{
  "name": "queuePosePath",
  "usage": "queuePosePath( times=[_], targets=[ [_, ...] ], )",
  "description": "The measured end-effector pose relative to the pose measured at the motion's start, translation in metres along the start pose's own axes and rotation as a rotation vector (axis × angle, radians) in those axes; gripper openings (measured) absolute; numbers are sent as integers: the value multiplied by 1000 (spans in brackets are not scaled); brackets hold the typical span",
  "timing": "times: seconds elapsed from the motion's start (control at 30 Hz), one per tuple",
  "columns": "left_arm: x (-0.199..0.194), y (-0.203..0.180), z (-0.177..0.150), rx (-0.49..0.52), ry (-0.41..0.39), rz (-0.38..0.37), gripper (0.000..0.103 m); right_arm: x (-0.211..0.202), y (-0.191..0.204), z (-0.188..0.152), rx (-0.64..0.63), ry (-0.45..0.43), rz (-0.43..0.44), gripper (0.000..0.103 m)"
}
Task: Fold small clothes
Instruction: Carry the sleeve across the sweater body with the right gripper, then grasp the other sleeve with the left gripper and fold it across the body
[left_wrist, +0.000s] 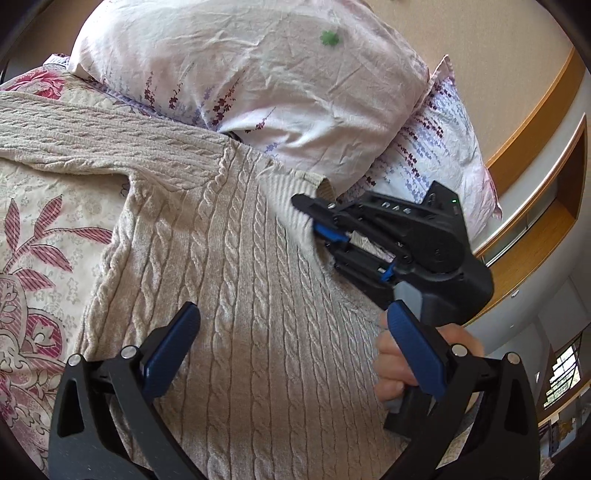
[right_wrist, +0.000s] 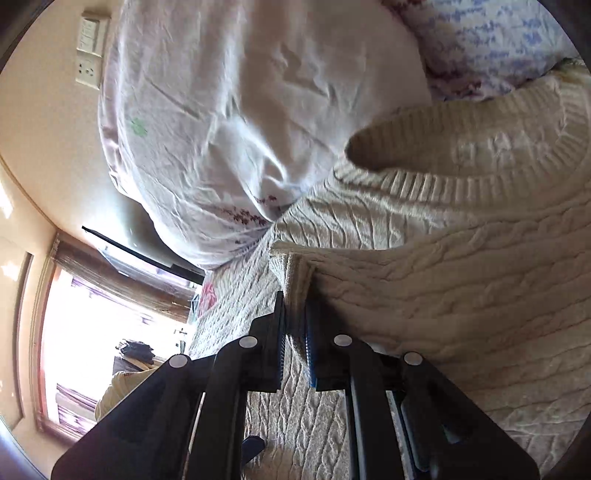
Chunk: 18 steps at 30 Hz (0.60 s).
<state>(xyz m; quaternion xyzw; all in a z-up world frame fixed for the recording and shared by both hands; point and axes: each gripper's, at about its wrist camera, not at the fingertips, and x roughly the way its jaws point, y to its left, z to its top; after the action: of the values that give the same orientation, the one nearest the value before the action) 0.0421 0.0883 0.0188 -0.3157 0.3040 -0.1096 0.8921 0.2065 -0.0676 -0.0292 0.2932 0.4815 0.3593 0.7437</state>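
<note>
A beige cable-knit sweater (left_wrist: 236, 266) lies spread on a floral bedspread (left_wrist: 33, 229), one sleeve stretched to the left. My left gripper (left_wrist: 291, 350) is open above the sweater's body, its blue pads wide apart. My right gripper (left_wrist: 327, 236) shows at the sweater's right edge near the ribbed collar (left_wrist: 295, 181), its jaws pinched on a fold of knit. In the right wrist view the right gripper (right_wrist: 295, 332) is shut on a ribbed edge of the sweater (right_wrist: 461, 295), lifted off the bed. The collar (right_wrist: 461, 155) lies beyond.
A white pillow with purple flowers (left_wrist: 251, 62) lies just past the sweater, with a second pillow (left_wrist: 439, 147) to its right. A wooden headboard shelf (left_wrist: 546, 192) runs at far right. A bright window (right_wrist: 96, 325) and wall sockets (right_wrist: 88, 51) show in the right wrist view.
</note>
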Motion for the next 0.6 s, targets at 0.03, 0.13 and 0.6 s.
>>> queuePosePath(
  times=[0.03, 0.13, 0.6],
  targets=[
    [-7, 0, 1, 3, -30, 13, 101, 3, 3, -4, 2, 35, -1, 22],
    [-31, 5, 12, 25, -109, 106, 101, -13, 12, -15, -39, 49, 51, 72],
    [-94, 138, 84, -213, -123, 256, 101, -45, -8, -37, -8, 88, 105, 82]
  ],
)
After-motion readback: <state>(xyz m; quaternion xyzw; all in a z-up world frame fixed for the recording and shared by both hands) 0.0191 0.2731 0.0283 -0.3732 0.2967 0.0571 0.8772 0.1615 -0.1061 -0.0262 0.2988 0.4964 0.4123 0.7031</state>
